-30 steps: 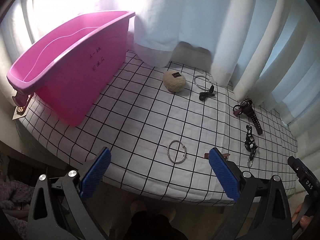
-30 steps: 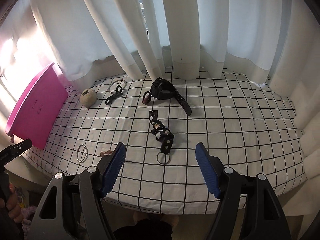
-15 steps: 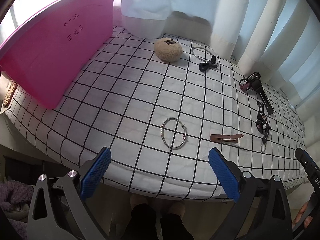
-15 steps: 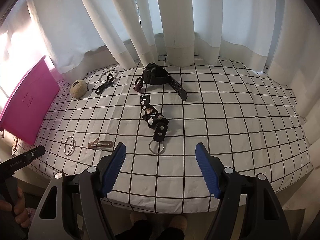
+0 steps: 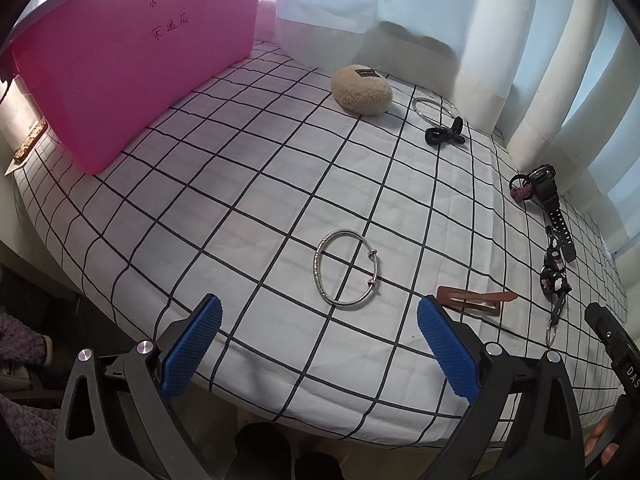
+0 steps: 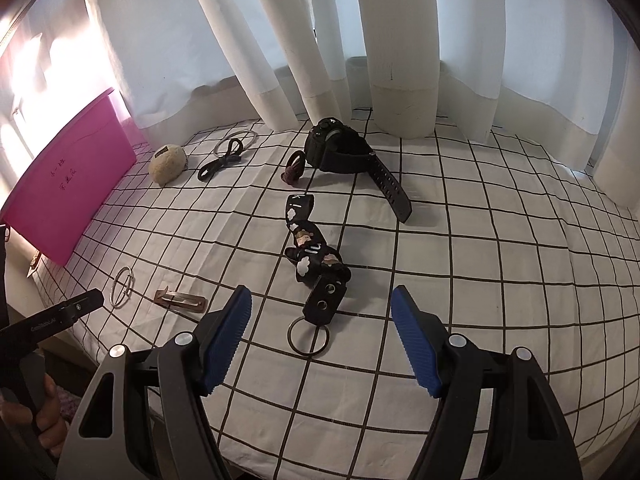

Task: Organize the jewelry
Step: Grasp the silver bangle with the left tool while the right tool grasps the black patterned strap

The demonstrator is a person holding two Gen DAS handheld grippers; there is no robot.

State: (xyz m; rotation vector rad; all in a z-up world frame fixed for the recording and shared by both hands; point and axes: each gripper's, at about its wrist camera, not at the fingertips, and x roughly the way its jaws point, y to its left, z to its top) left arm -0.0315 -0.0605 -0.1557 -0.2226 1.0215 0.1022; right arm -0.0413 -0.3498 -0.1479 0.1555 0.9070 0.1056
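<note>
A silver bangle lies on the checked cloth just ahead of my open, empty left gripper; it also shows in the right wrist view. A brown hair clip lies to its right. A black patterned key strap with a ring lies just ahead of my open, empty right gripper. A black watch, a dark red hair tie, a black cord tie, a second silver ring and a beige fluffy pouch lie further back. A pink bin stands at the left.
White curtains hang along the far edge of the table. The table's front edge is close under both grippers. A small tag lies by the bin's left end.
Both grippers have moved forward and lower over the table. The bangle and the key strap now sit closer and larger between the fingers. Nothing has been picked up.
</note>
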